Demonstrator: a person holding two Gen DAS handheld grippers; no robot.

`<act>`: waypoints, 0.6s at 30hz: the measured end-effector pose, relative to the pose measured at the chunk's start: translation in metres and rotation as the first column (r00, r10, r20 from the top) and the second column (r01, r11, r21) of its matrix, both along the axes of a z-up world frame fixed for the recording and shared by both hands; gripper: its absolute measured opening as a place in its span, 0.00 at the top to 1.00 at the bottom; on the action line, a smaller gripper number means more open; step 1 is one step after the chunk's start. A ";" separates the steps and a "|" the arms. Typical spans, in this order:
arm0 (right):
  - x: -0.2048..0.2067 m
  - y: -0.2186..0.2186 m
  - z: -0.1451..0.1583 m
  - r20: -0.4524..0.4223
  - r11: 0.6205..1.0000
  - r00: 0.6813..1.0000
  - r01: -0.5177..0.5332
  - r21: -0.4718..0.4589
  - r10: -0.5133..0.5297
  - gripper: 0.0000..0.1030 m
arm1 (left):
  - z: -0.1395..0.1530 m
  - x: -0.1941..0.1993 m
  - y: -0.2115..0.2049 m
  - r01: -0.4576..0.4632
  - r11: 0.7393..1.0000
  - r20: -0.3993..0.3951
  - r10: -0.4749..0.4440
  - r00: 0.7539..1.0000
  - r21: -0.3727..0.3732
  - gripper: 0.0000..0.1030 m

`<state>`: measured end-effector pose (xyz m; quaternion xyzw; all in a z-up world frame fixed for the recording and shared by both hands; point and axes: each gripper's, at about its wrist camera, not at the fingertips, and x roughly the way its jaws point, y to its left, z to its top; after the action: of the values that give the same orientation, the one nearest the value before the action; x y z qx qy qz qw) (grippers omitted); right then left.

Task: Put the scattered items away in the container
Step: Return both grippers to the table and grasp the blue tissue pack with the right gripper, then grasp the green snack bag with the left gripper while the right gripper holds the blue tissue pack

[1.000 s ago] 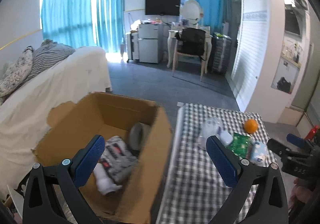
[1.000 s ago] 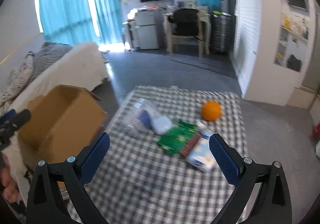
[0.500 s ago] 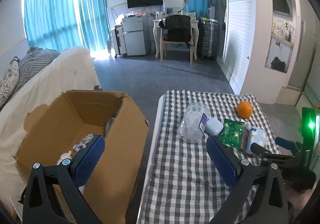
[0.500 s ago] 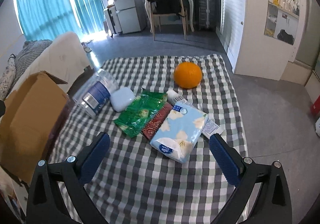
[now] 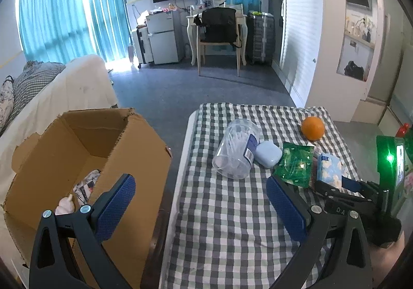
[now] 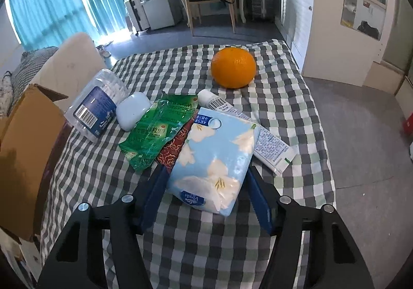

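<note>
The pale-blue flowered soft tissue pack (image 6: 214, 160), at six o'clock on the checked desk (image 6: 180, 250), is straddled by the right tool (image 6: 206, 193), whose jaws have just been closing; contact is probably made. A lift toward the brown cardboard box (image 5: 85, 144) at nine o'clock is called for. The left tool (image 5: 201, 209) is held wide, empty.

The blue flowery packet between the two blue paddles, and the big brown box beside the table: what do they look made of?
The tissue pack looks like soft paper tissues in thin glossy plastic film: it shines and puckers at its near end, and its corners are rounded and pillowy. The cardboard box looks like plain brown corrugated board, matte, with a ragged torn rim and creased flaps.
</note>
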<state>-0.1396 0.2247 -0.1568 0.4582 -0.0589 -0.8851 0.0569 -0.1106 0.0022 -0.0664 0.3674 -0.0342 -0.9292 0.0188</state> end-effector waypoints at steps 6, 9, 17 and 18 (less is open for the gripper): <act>0.015 0.005 0.004 -0.004 1.000 1.000 -0.015 -0.015 0.015 0.48 | 0.000 -0.001 0.015 0.028 1.000 -0.002 -0.028 1.000 0.013 0.00; 0.024 0.010 0.007 -0.008 1.000 1.000 -0.020 -0.017 0.020 0.49 | -0.001 -0.001 0.024 0.047 0.999 -0.001 -0.047 0.999 0.019 0.00; 0.042 0.025 0.009 0.007 1.000 1.000 -0.023 -0.018 0.023 0.49 | -0.008 -0.004 0.055 0.099 0.995 0.001 -0.099 0.995 0.023 0.00; 0.042 0.025 0.003 0.029 0.999 0.999 -0.022 -0.024 0.023 0.49 | -0.010 -0.006 0.059 0.105 0.994 0.004 -0.105 0.994 0.026 0.00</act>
<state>-0.0978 0.2502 -0.1536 0.4709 -0.0648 -0.8769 0.0715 -0.1163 0.0608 -0.0765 0.3679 -0.0414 -0.9283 -0.0348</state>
